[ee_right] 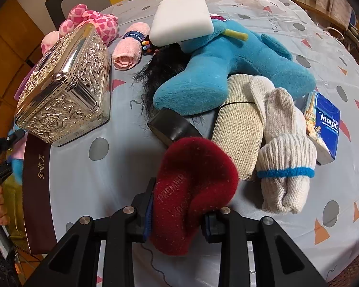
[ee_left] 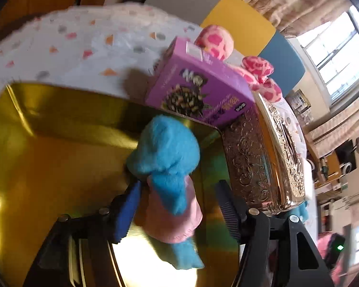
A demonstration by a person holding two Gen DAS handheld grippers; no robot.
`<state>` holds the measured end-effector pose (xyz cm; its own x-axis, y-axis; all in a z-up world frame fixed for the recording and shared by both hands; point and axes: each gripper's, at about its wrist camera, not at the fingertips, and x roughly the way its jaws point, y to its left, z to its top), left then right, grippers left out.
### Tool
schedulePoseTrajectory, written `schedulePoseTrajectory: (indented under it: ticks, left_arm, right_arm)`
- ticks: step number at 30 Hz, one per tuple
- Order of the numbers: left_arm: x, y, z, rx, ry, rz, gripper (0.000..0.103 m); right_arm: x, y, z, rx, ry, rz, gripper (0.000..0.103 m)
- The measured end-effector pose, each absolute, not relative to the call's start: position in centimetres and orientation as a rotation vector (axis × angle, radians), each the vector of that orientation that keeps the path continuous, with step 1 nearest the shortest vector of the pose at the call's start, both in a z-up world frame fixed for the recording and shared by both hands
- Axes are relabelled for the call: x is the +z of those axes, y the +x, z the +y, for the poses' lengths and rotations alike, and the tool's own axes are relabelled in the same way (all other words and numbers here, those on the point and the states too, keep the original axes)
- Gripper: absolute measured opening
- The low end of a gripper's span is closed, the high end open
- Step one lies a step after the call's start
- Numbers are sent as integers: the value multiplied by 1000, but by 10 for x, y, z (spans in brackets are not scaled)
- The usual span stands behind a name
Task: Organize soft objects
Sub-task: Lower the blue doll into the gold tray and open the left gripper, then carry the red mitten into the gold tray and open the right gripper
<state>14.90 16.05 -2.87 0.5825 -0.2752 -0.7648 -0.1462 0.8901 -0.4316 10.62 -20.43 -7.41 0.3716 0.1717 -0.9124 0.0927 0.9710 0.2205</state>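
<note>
In the left wrist view my left gripper (ee_left: 179, 205) is open over a gold-lined box (ee_left: 47, 167), and a blue and pink plush toy (ee_left: 170, 174) sits between its fingers, touching the blue left pad (ee_left: 126, 212). In the right wrist view my right gripper (ee_right: 177, 217) is shut on a dark red soft cloth (ee_right: 193, 186), held just above the table. Beyond it lie a blue plush toy (ee_right: 227, 71), cream knit gloves (ee_right: 282, 157), a beige bandage roll (ee_right: 239, 124), a pink rolled towel (ee_right: 129, 47), a white sponge (ee_right: 182, 16) and a pink spotted plush (ee_right: 98, 24).
An ornate metal tissue box (ee_right: 64, 88) stands at the left, next to the dark box rim (ee_right: 36, 179). A purple carton (ee_left: 201, 88) leans behind the gold box. A black tape roll (ee_right: 174, 126), black hair piece (ee_right: 160, 71) and Tempo tissue pack (ee_right: 325, 124) lie on the patterned tablecloth (ee_right: 107, 191).
</note>
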Motion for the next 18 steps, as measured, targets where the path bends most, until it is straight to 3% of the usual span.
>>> schedulePoseTrajectory:
  ticks: [7, 12, 18]
  left_arm:
    - [-9, 102, 162, 43, -293, 864, 77]
    - [2, 65, 159, 114, -220, 789, 93]
    - [7, 45, 155, 126, -187, 773, 99]
  right_arm:
    - [-74, 105, -197, 44, 233, 1186, 30]
    - [-70, 91, -192, 2, 200, 1160, 30]
    - [-60, 59, -178, -22, 139, 1076, 30]
